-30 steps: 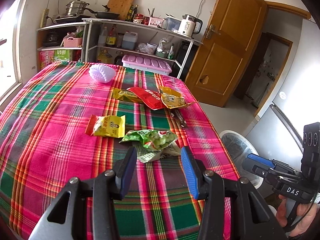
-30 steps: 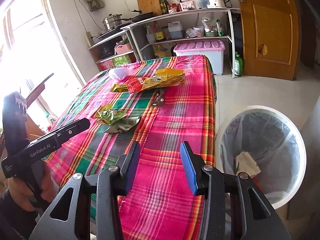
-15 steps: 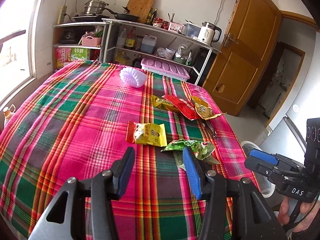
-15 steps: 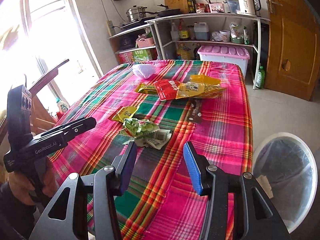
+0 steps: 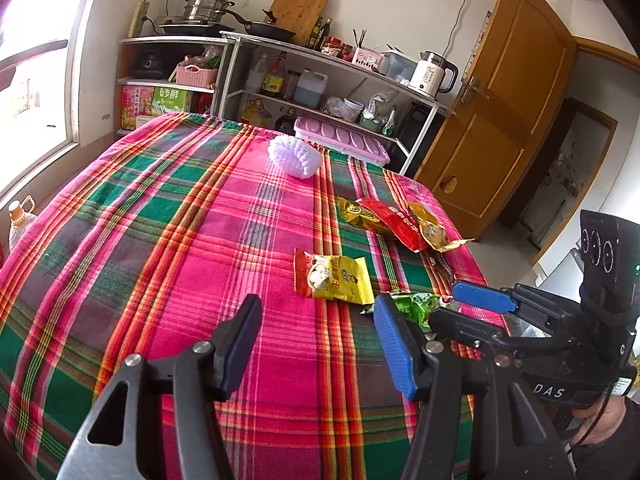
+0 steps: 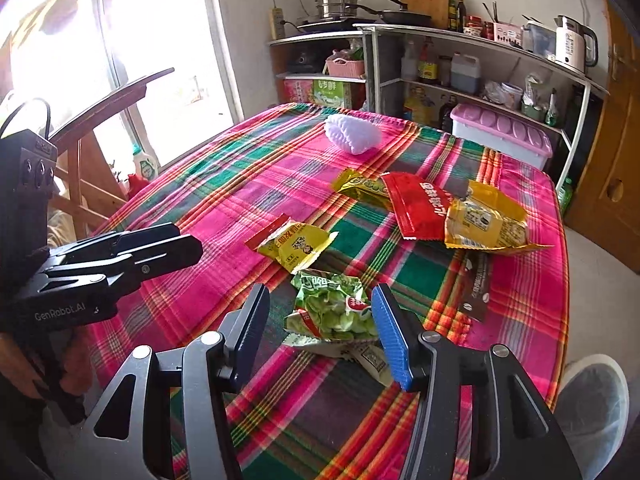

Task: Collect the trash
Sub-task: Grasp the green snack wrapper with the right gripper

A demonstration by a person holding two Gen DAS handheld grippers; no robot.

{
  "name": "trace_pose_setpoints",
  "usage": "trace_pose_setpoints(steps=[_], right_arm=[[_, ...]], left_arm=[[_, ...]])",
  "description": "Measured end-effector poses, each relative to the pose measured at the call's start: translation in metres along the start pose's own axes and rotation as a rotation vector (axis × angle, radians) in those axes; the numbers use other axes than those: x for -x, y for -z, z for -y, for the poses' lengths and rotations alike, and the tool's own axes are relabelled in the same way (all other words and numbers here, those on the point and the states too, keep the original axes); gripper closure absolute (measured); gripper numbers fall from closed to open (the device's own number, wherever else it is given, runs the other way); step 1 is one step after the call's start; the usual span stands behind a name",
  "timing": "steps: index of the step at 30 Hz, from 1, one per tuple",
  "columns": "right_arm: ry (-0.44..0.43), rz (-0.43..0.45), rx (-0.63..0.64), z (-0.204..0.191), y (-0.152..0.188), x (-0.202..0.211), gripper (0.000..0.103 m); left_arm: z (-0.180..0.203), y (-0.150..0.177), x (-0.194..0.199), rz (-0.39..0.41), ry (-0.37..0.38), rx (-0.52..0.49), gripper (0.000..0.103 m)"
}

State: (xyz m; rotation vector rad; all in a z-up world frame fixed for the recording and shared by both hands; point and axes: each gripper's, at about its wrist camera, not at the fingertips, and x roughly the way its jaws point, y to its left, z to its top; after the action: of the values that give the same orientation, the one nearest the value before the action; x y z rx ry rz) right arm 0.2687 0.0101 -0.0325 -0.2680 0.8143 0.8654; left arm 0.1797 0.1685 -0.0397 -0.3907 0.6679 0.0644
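Snack wrappers lie on a plaid tablecloth [image 5: 160, 240]. A crumpled green wrapper [image 6: 332, 312] lies between the open fingers of my right gripper [image 6: 320, 336], just ahead of the tips; it also shows in the left wrist view [image 5: 416, 306]. A yellow and red wrapper [image 5: 334, 278] lies beyond it, also in the right wrist view [image 6: 294, 242]. Farther off lie a red wrapper [image 6: 420, 206], a yellow bag [image 6: 486, 220] and a dark-yellow wrapper [image 6: 360, 186]. My left gripper [image 5: 316, 344] is open and empty over the cloth.
A white ribbed object [image 5: 294, 156] sits at the table's far end. A dark narrow wrapper [image 6: 476, 284] lies near the right edge. A white bin with a liner [image 6: 592, 392] stands on the floor to the right. Shelves [image 5: 320, 92] stand behind the table.
My right gripper has swung from the bin toward the table and closed in on the green wrapper. My left gripper has turned left, away from that wrapper.
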Motion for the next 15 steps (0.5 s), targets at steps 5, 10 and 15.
trace_pose_setpoints(steps=[5,10,15], right_arm=[[0.028,-0.056,0.023,0.003,-0.001,-0.020,0.049],[0.021,-0.074,-0.016,0.010,-0.001,-0.025,0.060],[0.014,-0.079,-0.020,0.012,-0.001,-0.025,0.078]], left_arm=[[-0.010,-0.005,-0.007,-0.006,-0.002,0.021,0.043],[-0.008,-0.009,-0.015,-0.010,0.009,0.010,0.043],[-0.004,-0.014,-0.030,-0.041,0.039,0.018,0.042]])
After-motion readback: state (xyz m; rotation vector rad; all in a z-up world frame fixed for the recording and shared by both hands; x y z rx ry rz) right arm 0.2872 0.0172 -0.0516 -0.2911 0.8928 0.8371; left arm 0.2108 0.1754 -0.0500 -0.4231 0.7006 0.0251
